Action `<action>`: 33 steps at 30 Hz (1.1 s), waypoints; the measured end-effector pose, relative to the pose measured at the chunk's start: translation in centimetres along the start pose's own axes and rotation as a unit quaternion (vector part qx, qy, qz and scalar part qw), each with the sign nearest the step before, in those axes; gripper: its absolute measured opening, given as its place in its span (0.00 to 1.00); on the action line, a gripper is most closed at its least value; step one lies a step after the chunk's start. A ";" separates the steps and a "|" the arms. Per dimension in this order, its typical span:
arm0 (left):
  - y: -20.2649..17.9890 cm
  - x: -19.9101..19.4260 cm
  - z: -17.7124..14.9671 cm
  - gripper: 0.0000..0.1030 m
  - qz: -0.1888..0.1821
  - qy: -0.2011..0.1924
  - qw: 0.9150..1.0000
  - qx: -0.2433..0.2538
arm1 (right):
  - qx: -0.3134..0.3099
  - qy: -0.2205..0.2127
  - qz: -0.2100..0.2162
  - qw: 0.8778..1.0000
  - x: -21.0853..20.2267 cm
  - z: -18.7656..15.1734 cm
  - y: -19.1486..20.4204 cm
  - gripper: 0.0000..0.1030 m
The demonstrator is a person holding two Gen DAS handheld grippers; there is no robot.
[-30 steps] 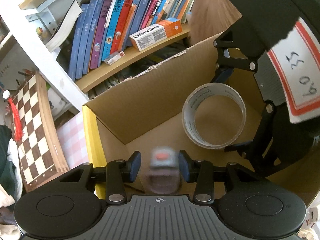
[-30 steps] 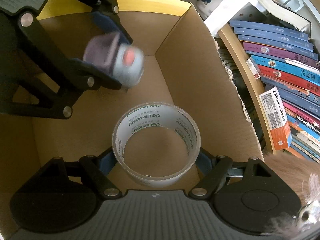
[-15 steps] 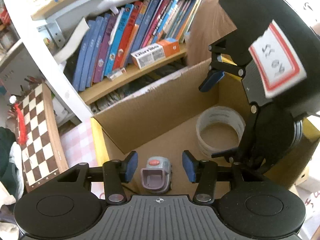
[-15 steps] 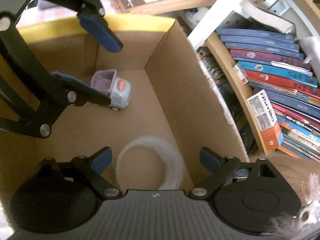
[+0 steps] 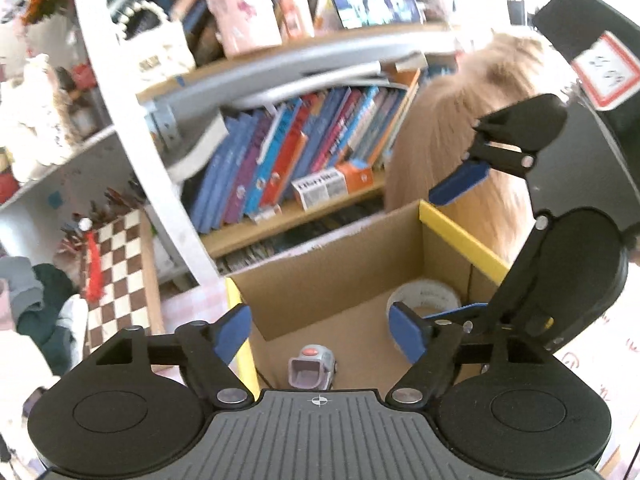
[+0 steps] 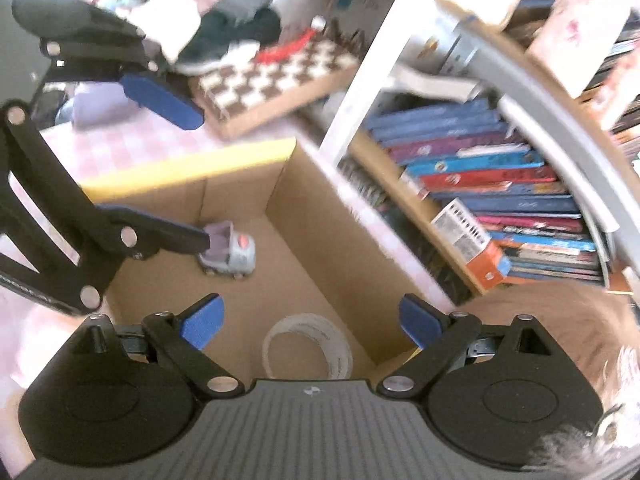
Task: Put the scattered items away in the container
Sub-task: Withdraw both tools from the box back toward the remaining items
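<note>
Toy car [image 6: 230, 252] and tape roll [image 6: 306, 344] lie apart in box [image 6: 320, 248].

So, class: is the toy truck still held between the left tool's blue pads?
No: the toy truck sits on the box floor, pads clear.

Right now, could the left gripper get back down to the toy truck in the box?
Probably yes: the left gripper is open above the open-topped box, and nothing covers the toy truck.

This looks like a room in a home: a shelf [image 5: 280, 220] full of books [image 6: 500, 184], a chessboard [image 5: 120, 280] and piled clothes [image 5: 36, 312].
</note>
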State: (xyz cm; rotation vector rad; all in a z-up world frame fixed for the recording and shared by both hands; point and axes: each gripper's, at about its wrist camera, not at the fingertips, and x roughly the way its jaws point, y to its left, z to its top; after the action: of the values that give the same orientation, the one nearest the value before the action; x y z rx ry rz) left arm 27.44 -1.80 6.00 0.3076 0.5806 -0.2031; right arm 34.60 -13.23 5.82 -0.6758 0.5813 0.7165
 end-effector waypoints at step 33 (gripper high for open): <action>-2.6 -14.6 -12.0 0.89 0.022 -0.015 0.991 -0.130 | 0.194 -0.077 -0.098 0.973 -15.3 -9.8 14.4 0.93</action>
State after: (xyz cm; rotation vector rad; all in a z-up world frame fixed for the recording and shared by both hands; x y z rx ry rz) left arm 8.69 1.31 4.16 0.0636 0.5627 -0.0879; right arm 12.04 -18.18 4.85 -0.3045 0.4853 0.4475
